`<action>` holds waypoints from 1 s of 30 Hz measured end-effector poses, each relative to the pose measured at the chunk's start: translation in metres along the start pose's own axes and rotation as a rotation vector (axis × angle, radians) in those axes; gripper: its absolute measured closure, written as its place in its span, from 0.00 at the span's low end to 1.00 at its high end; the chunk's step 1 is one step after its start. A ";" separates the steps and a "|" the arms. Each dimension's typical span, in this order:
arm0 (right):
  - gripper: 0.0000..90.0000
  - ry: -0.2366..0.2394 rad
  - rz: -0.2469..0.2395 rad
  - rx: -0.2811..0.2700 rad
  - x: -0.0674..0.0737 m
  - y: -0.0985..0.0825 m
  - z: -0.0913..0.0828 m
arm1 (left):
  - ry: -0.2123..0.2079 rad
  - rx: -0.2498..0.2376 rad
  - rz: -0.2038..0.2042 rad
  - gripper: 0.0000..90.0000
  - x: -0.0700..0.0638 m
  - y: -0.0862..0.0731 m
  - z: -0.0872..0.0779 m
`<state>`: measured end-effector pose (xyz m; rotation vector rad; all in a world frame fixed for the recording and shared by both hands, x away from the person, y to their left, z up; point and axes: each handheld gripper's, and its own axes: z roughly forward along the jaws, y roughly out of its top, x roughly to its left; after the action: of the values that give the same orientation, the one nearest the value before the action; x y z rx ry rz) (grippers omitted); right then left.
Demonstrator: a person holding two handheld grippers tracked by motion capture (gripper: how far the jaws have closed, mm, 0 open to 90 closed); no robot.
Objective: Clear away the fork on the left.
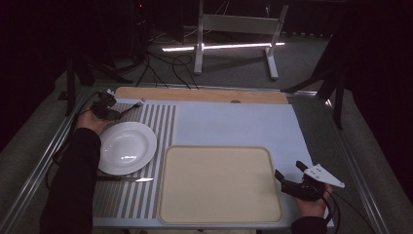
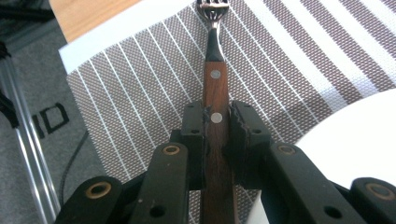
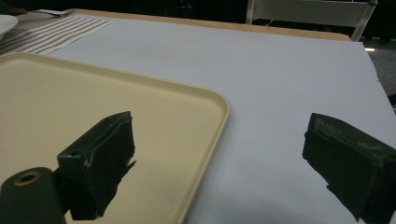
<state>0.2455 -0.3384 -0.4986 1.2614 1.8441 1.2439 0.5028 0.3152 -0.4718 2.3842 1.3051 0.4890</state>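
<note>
We have left gripper [image 2: 216,128] clamped on fork [image 2: 215,88] handle, beside plate [image 1: 127,147]. Right gripper [image 3: 219,163] wide open, holding nothing. Risk: fork pivots, tines clip plate rim.

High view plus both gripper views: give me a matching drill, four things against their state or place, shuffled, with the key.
Things:
1. fork
2. white plate
3. beige tray
4. right gripper

States or places:
A. bare, lying on the pale blue mat
B. clamped by its wooden handle in the left gripper
C. jaws wide apart, nothing between them
D. resting on the striped placemat

Pairs: 1-B, 2-D, 3-A, 4-C
</note>
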 end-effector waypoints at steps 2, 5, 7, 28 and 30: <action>0.10 0.001 -0.002 0.000 0.000 0.000 0.000 | 0.001 -0.010 0.001 0.86 -0.001 -0.001 -0.004; 0.10 0.001 -0.002 -0.002 0.000 0.001 0.000 | -0.001 -0.027 -0.006 0.86 -0.001 -0.001 -0.010; 0.10 0.001 -0.001 -0.002 0.001 0.001 0.000 | -0.011 -0.048 -0.017 0.86 -0.001 -0.002 -0.015; 0.10 0.017 -0.006 -0.014 0.004 0.003 0.001 | -0.065 -0.205 0.019 0.86 -0.036 0.000 -0.068; 0.10 0.017 -0.006 -0.014 0.004 0.003 0.001 | -0.068 -0.226 0.017 0.86 -0.040 0.000 -0.072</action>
<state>0.2465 -0.3340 -0.4960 1.2397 1.8471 1.2662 0.4485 0.2928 -0.4137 2.2075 1.1366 0.5256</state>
